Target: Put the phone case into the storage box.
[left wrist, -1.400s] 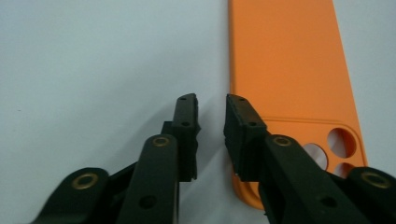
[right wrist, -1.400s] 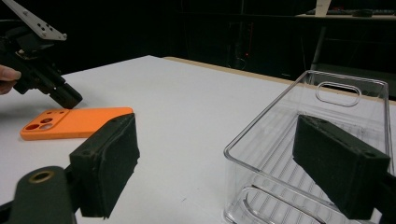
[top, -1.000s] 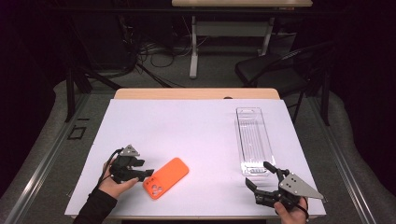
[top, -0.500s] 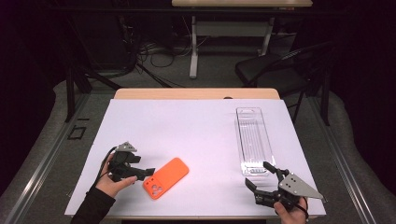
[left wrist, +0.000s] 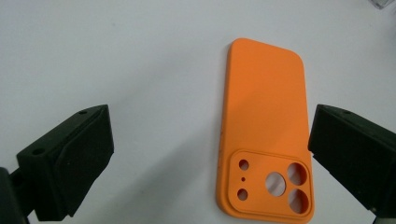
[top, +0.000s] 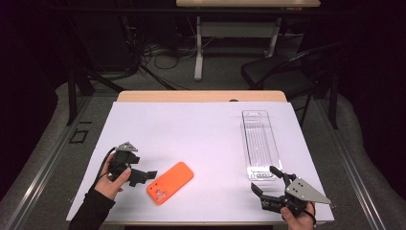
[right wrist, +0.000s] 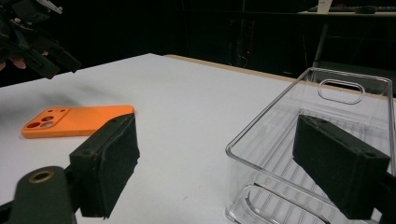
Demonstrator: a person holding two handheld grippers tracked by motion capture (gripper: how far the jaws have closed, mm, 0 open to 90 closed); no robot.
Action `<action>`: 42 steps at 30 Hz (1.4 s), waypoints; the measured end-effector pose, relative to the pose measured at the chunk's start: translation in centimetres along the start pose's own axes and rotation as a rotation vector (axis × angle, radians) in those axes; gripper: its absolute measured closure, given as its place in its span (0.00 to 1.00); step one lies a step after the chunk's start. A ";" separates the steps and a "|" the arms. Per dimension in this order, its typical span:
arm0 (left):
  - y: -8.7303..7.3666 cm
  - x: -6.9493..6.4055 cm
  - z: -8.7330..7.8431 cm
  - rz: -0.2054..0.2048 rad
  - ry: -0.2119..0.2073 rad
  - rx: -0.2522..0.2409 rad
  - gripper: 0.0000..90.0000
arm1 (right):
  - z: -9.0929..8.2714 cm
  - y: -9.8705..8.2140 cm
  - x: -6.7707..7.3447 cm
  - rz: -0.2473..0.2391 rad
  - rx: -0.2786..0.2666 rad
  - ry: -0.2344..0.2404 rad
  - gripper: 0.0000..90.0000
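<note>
Left gripper (top: 143, 176) jaws just opened off orange phone case (left wrist: 264, 135), camera cutouts in left gripper view.

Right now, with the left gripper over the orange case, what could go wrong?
1. The phone case lies flat on the table. The left gripper, whose jaws have just been opening, stands wide beside it; thin edges may let it slide rather than lift.
2. In the left gripper view the case sits off-centre, near one jaw, so closing could push it sideways.
3. The right gripper hangs open at the clear tray end and might knock it.
</note>
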State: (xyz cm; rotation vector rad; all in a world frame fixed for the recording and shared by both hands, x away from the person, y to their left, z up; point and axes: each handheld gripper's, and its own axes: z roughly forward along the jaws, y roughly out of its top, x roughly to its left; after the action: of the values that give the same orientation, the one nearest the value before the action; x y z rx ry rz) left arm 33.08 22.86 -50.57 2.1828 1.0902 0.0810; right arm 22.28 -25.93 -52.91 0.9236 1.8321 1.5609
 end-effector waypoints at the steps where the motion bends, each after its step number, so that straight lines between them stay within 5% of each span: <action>1: 0.1 -0.1 0.0 -0.001 0.010 0.002 0.00 | 0.0 0.0 0.0 0.000 0.000 0.000 0.15; 10: 0.9 -1.2 -0.2 0.054 0.070 0.055 0.00 | 0.0 0.0 0.0 0.001 0.000 0.002 0.15; 33: 3.3 -3.6 3.4 0.157 0.063 0.331 0.01 | 0.0 0.0 -0.1 0.008 0.002 0.007 0.15; 42: 4.0 -3.7 5.2 0.129 0.026 0.386 0.01 | 0.0 -0.1 -0.1 0.011 0.004 0.008 0.15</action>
State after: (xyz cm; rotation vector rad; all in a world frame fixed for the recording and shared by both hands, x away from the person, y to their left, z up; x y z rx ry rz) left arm 35.21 15.61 -51.28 2.6023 1.0451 -0.0491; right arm 22.30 -25.98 -52.96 0.9322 1.8391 1.5701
